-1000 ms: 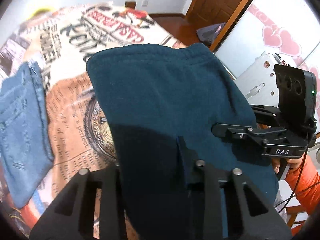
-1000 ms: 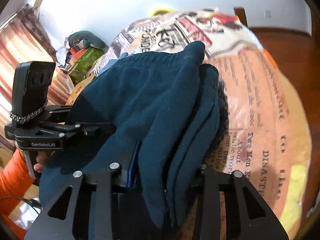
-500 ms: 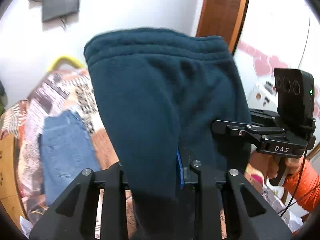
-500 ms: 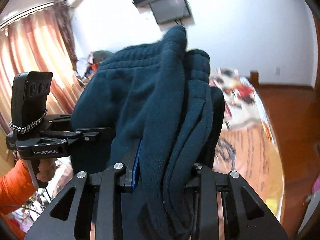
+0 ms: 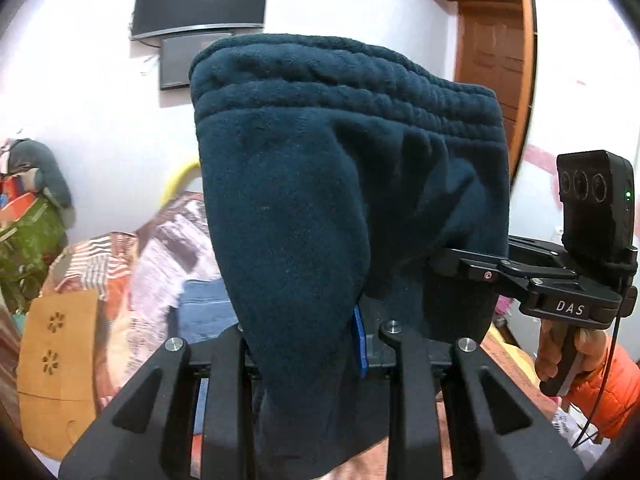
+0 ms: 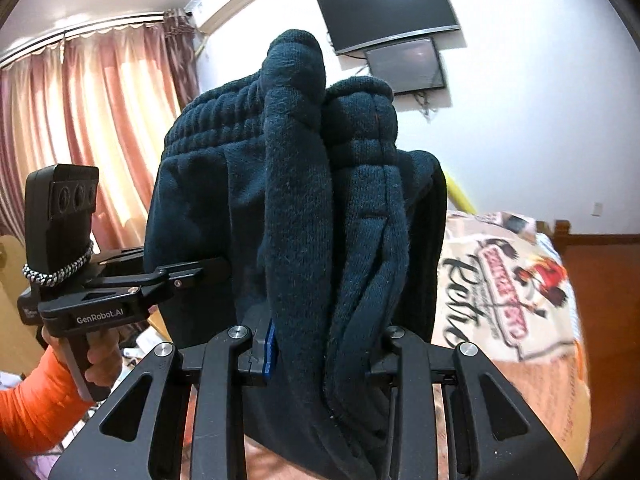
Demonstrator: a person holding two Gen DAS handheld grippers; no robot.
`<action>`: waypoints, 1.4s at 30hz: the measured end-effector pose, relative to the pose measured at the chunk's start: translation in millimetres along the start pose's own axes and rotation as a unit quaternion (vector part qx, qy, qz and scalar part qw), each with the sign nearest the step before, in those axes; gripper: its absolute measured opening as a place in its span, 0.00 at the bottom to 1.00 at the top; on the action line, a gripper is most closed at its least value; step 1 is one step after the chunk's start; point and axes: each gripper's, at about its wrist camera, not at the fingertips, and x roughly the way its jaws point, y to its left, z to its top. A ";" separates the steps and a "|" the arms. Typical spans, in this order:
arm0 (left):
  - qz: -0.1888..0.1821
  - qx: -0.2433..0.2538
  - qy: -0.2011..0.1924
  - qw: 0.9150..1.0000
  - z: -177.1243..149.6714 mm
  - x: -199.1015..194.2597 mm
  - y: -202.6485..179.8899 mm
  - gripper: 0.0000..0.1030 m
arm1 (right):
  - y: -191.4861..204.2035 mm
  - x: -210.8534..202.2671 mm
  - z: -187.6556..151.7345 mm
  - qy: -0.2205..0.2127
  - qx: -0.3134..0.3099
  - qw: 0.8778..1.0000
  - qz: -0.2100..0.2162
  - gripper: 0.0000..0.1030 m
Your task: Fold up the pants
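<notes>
Pants, dark teal fleece, folded bundle, now lifted off patterned bedspread; left gripper and right gripper pinch cloth between fingers; likely carrying away.

A white wall carries a dark flat screen with a smaller dark panel mounted just beneath it. Pink-red curtains glow with daylight on one side, under a white air conditioner near the ceiling. A bed with a printed newspaper-style cover stands below, beside a brown wooden floor, and a wooden door stands at the far side.
</notes>
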 end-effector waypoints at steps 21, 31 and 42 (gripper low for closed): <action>0.039 -0.098 0.096 0.990 -50.0 184.9 159.1 0.25 | -48.1 223.6 -24.1 0.094 0.044 0.994 0.020 0.26; 0.062 -0.135 0.181 0.972 -76.2 284.6 189.9 0.28 | -89.2 280.5 -51.4 0.165 0.070 0.983 -0.033 0.29; 0.098 -0.113 0.183 0.972 -78.8 215.2 178.7 0.46 | -91.4 219.1 -49.3 0.158 0.092 0.982 -0.057 0.38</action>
